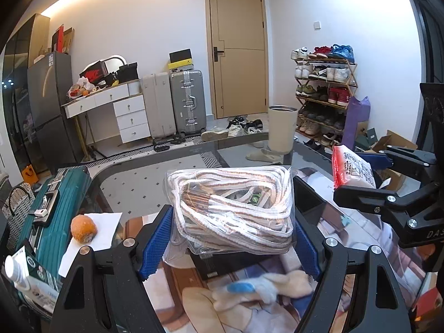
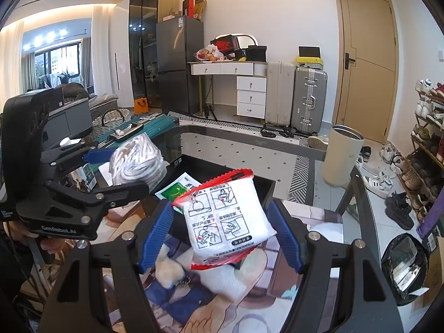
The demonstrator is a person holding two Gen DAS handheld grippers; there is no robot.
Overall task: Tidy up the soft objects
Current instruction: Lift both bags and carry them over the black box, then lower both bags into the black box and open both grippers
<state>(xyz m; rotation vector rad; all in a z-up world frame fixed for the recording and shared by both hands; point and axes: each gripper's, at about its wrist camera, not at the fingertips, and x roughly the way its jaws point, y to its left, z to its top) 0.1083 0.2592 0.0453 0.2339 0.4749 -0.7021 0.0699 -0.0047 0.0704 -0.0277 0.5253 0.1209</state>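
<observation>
Grippers number two, each gripping one packet above the glass table (image 1: 155,163): the left gripper (image 1: 234,238) pinches one clear bag of striped cord (image 1: 233,208), the right gripper (image 2: 222,230) clamps one red-edged white pouch (image 2: 227,219). One orange (image 1: 83,228) sits nearby.

We see a mouldy orange fruit (image 1: 83,228) on white paper (image 1: 94,238), a teal ribbed suitcase (image 1: 55,211) beside the counter, a cream cylindrical bin (image 2: 343,155), and a crowded wooden shoe rack (image 1: 324,94).

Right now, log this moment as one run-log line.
left gripper: shut on bag of striped rope | right gripper: shut on white packet | both lifted above glass table
</observation>
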